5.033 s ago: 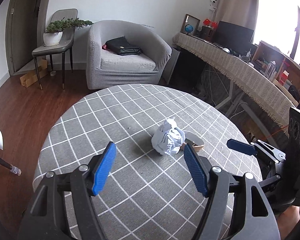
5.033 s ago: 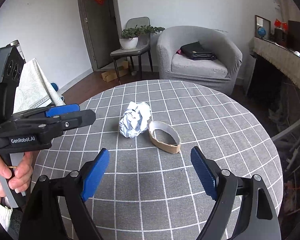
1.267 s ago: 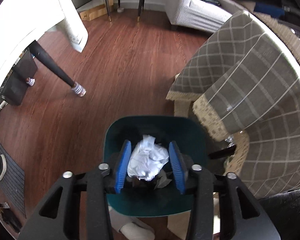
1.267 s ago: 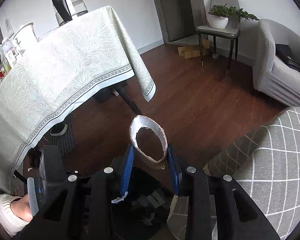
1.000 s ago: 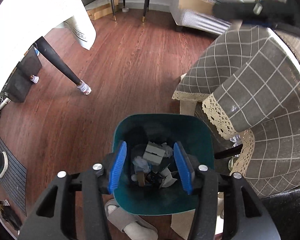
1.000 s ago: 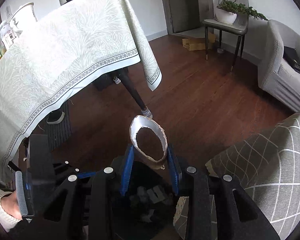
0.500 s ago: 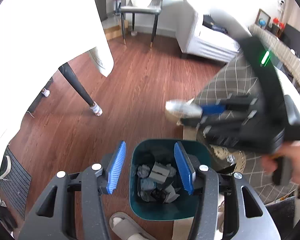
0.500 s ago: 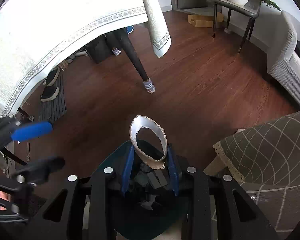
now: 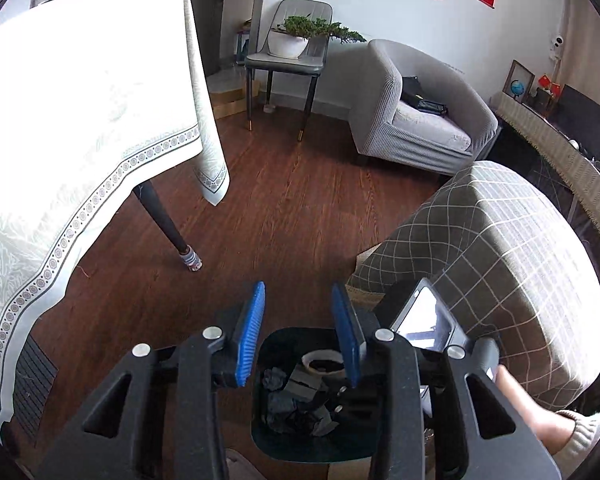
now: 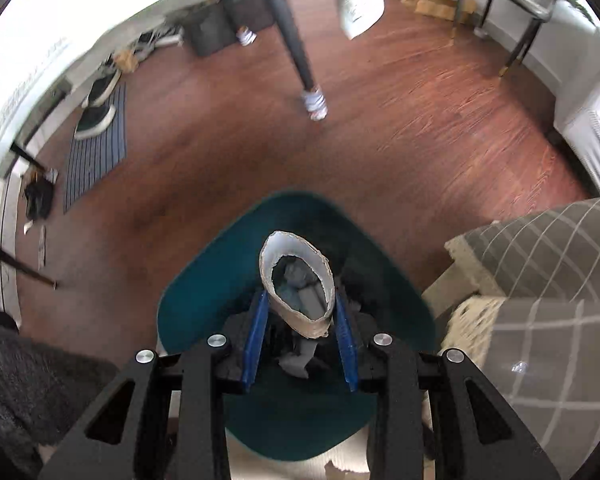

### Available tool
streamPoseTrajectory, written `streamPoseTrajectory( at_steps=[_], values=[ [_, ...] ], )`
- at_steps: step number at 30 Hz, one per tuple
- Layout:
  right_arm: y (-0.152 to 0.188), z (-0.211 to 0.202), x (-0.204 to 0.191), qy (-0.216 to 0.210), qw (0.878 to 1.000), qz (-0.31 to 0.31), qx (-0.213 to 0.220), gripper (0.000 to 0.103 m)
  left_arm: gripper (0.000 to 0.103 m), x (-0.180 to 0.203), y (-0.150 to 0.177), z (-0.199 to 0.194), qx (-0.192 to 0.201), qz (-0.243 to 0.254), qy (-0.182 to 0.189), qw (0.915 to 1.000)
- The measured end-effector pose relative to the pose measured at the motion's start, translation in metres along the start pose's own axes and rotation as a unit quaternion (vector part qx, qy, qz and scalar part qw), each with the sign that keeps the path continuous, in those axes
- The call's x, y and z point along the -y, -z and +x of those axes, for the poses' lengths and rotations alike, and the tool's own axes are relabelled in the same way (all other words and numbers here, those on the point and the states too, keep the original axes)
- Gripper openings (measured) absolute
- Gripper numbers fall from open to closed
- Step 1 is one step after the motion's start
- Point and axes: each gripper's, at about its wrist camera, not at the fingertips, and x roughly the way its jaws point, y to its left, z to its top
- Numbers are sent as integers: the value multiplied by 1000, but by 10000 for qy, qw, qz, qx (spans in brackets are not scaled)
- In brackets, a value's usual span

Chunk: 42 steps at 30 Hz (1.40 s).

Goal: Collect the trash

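Note:
A dark teal trash bin [image 10: 204, 300] stands on the wood floor beside the checked round table; it also shows in the left wrist view [image 9: 268, 440], holding crumpled paper and scraps. My right gripper [image 10: 298, 304] is over the bin's mouth with a brown cardboard ring [image 10: 298, 280] between its blue pads; the ring seems to be slipping free. In the left wrist view the ring [image 9: 324, 362] sits just over the trash. My left gripper [image 9: 300, 300] is open and empty, raised above the bin's far rim.
A table with a white patterned cloth [image 9: 80, 120] and dark leg [image 9: 168, 228] stands left. The grey checked table [image 9: 500, 260] is right of the bin. A grey armchair [image 9: 420, 112] and a chair with a plant [image 9: 292, 44] stand behind. Shoes on a mat [image 10: 96, 120] lie far left.
The left gripper dropped the paper ball into the bin and rose, tilting up. The right gripper moved down over the bin with the ring, and its pads have parted slightly.

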Motion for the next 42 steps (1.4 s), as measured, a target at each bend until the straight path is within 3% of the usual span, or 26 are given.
streamPoseTrajectory(
  at_steps=[6, 8, 9, 15, 21, 24, 27, 32, 38, 42],
  values=[
    [19, 1, -4, 22, 10000, 7, -89, 34, 38, 21, -9, -9, 265, 426, -370, 9981],
    [25, -3, -4, 33, 10000, 56, -30, 54, 47, 28, -11, -12, 325, 500, -351, 9976],
    [28, -8, -4, 14, 10000, 76, 47, 68, 49, 31, -11, -13, 345, 519, -332, 9975],
    [35, -44, 3, -195, 9981, 147, 557, 68, 59, 37, -15, -15, 465, 528, -355, 9969],
    [42, -103, 11, 75, 9901, 269, 1373, 68, 74, 34, -11, -16, 576, 495, -553, 9956],
    [52, -139, 21, 381, 9809, 413, 1861, 68, 83, 36, -8, -23, 667, 477, -629, 9946],
    [68, -173, 34, 768, 9674, 608, 2335, 69, 86, 42, -3, -28, 725, 491, -546, 9947],
    [104, -214, 63, 1381, 9386, 1266, 2899, 79, 95, 67, 12, -39, 936, 717, -342, 9924],
    [143, -229, 85, 1638, 9236, 1712, 3013, 87, 98, 98, 33, -46, 960, 739, 4, 9926],
    [165, -233, 93, 1749, 9183, 1845, 3036, 91, 100, 123, 48, -52, 1104, 1108, -165, 9875]
  ],
)
